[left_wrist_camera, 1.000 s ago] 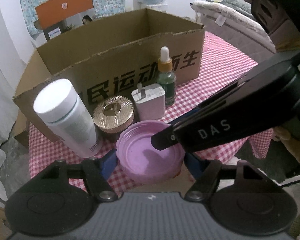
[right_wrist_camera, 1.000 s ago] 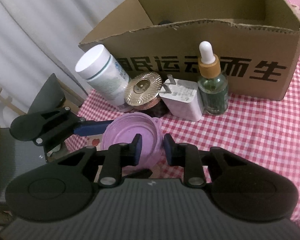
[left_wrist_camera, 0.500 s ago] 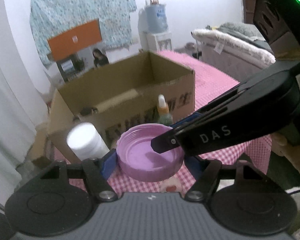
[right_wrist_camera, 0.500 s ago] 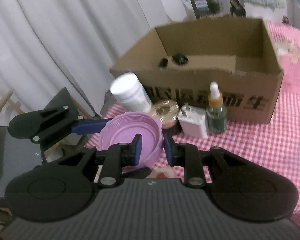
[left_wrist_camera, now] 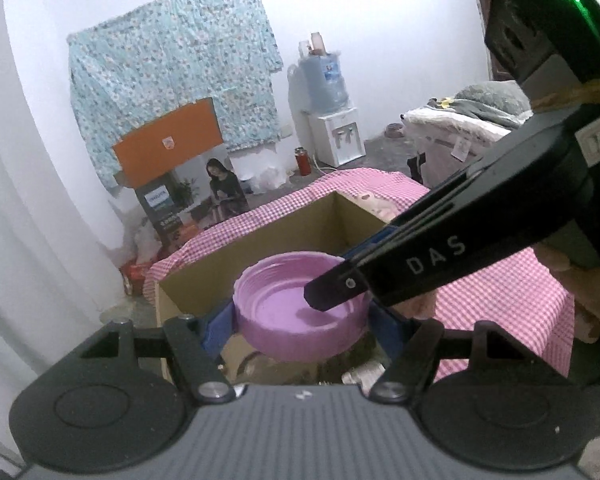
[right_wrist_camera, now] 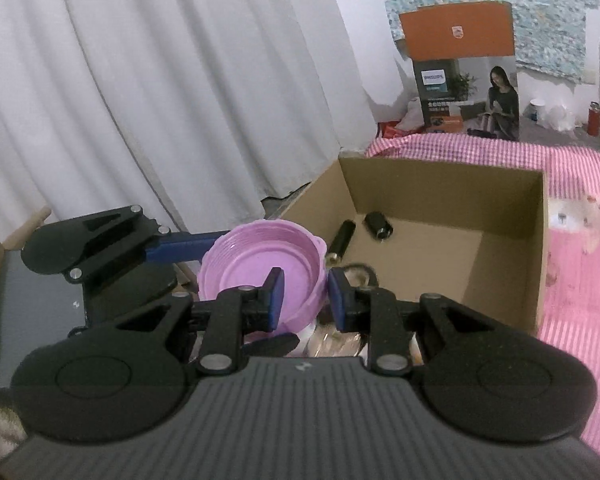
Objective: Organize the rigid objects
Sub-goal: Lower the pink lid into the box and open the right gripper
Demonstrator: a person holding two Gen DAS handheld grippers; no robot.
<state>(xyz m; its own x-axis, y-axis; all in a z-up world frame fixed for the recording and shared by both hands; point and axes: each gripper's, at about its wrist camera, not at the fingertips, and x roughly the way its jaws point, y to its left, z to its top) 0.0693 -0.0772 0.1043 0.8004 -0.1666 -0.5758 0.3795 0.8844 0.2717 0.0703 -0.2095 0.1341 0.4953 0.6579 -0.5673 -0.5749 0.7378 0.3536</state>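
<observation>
A purple plastic lid [left_wrist_camera: 284,312], hollow side up, hangs in the air in front of an open cardboard box [left_wrist_camera: 204,276]. My left gripper [left_wrist_camera: 300,322] is shut on it across its width, a blue pad on each side. My right gripper [right_wrist_camera: 306,296] is shut on the lid's [right_wrist_camera: 252,256] near rim wall, one pad inside and one outside. In the left wrist view a black right finger [left_wrist_camera: 380,276] reaches into the lid from the right. In the right wrist view the left gripper's blue finger [right_wrist_camera: 180,246] meets the lid from the left.
Inside the box [right_wrist_camera: 508,256] lie a black cylinder [right_wrist_camera: 342,240] and a small black cap [right_wrist_camera: 378,226]. The table wears a pink checked cloth [right_wrist_camera: 580,280]. Behind it stand an orange product carton [right_wrist_camera: 460,40] and a water dispenser [left_wrist_camera: 328,120]; white curtains [right_wrist_camera: 140,80] hang on the left.
Both grippers have risen with the lid held between them. The bottles, charger and gold jar have dropped out of sight under the lid, and the box's inside has come into view.
</observation>
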